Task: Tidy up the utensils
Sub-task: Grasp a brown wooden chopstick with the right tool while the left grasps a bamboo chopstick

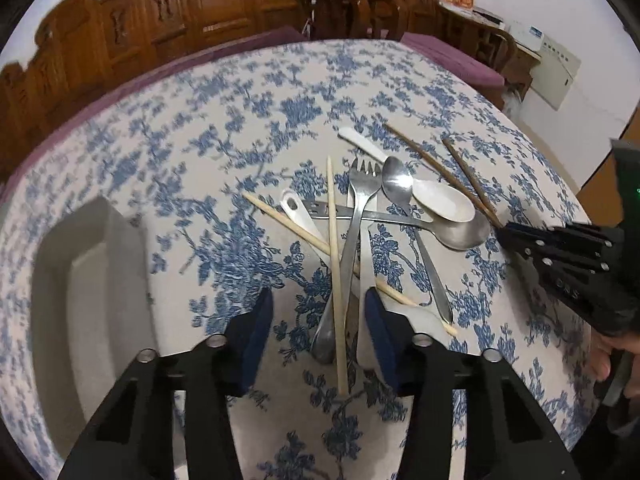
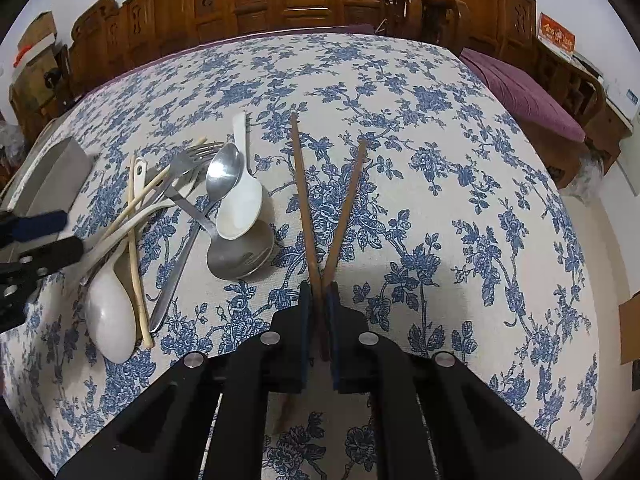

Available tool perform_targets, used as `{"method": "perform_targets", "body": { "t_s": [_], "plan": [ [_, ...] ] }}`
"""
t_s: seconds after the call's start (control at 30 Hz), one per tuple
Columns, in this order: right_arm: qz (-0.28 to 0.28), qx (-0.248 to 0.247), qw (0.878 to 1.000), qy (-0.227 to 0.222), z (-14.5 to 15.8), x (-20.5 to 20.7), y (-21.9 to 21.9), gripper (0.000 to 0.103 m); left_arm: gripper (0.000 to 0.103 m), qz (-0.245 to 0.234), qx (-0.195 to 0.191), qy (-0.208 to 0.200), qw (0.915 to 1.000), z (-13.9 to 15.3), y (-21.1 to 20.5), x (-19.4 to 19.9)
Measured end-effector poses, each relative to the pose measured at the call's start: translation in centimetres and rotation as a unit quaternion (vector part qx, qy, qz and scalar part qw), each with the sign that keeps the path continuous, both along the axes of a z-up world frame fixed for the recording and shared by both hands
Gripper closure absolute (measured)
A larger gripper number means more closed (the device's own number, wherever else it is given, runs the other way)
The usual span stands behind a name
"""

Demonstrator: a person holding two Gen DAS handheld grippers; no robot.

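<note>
A pile of utensils lies on the blue-flowered tablecloth: a steel fork (image 1: 358, 216), steel spoons (image 1: 396, 184), white plastic spoons (image 1: 442, 200) and pale chopsticks (image 1: 334, 248). My left gripper (image 1: 318, 316) is open, its pads either side of the fork handle and a pale chopstick. My right gripper (image 2: 319, 300) is shut on two dark brown chopsticks (image 2: 302, 184), which fan out forward in a V. The right gripper also shows in the left wrist view (image 1: 500, 232), right of the pile. The left gripper shows in the right wrist view (image 2: 60, 236), at the pile's left.
A white rectangular tray (image 1: 72, 276) sits at the table's left; it also shows in the right wrist view (image 2: 56, 176). Carved wooden chairs (image 1: 224, 4) and a purple cushioned bench (image 2: 524, 96) stand behind the table. The table edge is close on the right.
</note>
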State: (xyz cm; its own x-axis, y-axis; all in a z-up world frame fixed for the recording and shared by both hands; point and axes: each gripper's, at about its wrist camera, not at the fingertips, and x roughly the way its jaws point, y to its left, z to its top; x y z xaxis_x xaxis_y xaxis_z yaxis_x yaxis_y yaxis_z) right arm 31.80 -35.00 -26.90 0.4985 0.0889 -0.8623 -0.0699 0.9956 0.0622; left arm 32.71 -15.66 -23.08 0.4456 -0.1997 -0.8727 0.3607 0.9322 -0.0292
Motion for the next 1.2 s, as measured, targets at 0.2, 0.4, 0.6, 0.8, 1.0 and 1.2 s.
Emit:
{"method": "perform_targets", "body": {
  "t_s": [0.2,0.4,0.6,0.8,1.0,1.2],
  "plan": [
    [0.003,0.023,1.0,-0.01,0.8,-0.1,-0.2,0.097,0.07,0.009,-0.01,0.02,0.9997,-1.1,-0.1,1.4],
    [0.002,0.035,0.999,-0.018,1.4,-0.2,-0.6,0.097,0.08,0.009,-0.011,0.03,0.9994,-1.8,-0.6,2.2],
    [0.0,0.044,0.999,-0.027,2.0,-0.3,-0.8,0.097,0.098,0.01,-0.009,0.021,0.9997,-1.2,-0.6,1.8],
    [0.002,0.051,0.998,-0.037,2.5,-0.5,-0.8,0.097,0.099,0.011,-0.014,0.002,0.9998,0.3,0.3,0.4],
    [0.0,0.058,0.997,-0.054,3.3,-1.0,-0.9,0.097,0.099,0.005,-0.02,-0.026,0.9995,2.7,1.2,-1.7],
    [0.006,0.067,0.996,-0.059,3.4,-1.4,-0.7,0.097,0.099,0.0,-0.022,-0.043,0.9988,4.3,2.2,-3.5]
  ]
}}
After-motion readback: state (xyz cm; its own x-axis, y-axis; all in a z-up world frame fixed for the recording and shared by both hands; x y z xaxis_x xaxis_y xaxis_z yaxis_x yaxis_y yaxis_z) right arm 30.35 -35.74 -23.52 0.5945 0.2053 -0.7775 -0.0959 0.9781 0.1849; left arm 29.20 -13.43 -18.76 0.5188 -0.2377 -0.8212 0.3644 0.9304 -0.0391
